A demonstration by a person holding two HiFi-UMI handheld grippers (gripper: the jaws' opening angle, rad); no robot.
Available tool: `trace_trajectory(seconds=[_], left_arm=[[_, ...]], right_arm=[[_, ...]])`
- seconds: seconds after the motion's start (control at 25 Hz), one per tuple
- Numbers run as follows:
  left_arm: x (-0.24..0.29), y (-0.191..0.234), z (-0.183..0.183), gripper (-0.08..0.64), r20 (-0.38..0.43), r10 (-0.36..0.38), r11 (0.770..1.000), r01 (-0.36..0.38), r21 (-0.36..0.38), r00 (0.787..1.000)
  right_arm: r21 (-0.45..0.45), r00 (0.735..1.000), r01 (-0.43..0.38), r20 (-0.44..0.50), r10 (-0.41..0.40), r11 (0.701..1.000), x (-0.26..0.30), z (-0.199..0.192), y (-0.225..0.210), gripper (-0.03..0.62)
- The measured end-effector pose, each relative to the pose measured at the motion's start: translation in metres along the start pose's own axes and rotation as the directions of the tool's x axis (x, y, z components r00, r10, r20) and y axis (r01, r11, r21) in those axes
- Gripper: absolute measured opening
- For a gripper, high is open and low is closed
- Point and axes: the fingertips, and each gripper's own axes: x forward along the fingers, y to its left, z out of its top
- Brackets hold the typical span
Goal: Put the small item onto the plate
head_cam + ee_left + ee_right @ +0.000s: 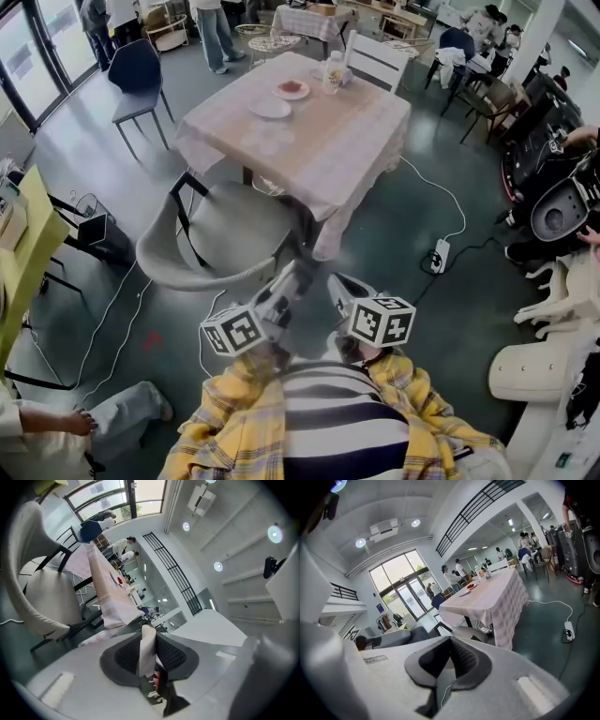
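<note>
A small white item [146, 651], thin and flat like a folded slip of paper or cloth, is pinched between the pads of the left gripper [149, 635]. The jaws are closed nearly together on it. Its long axis is seen to run along the jaws, with one end standing out past the tips. In the head view the item itself cannot be made out. The left gripper [286, 289] is held low and close to the person's body, with the right gripper [339, 292] just beside it.

The right gripper [450, 641] is seen with its jaws brought together and nothing between them.

An empty white plate [270, 108] is set on the table [328, 150], straight ahead of both grippers and well apart from them. A grey chair [225, 230] stands between the grippers and the table. A second plate [291, 90], with something red on it, lies just beyond the first, and a bottle [333, 72] stands near that. Which plate is meant cannot be told, though the empty one is the nearer.

The loaded left gripper is judged to need carrying forward, past the chair's back and over the table edge, before any release is possible.
</note>
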Motion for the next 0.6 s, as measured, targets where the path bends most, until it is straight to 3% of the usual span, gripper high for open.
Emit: trace_trajectory(seconds=[0.4, 0.6], left_arm=[[-0.014, 0.013, 0.005, 0.082, -0.018, 0.017, 1.0, -0.017, -0.005, 1.0], [-0.015, 0.022, 0.005, 0.081, -0.028, 0.004, 0.999, -0.005, -0.046, 1.0]], right_arm=[[0.056, 1.0, 0.011, 0.002, -0.011, 0.998, 0.014, -0.011, 0.009, 0.002], [0.071, 1.0, 0.021, -0.02, -0.019, 0.997, 0.018, -0.023, 0.019, 0.002]])
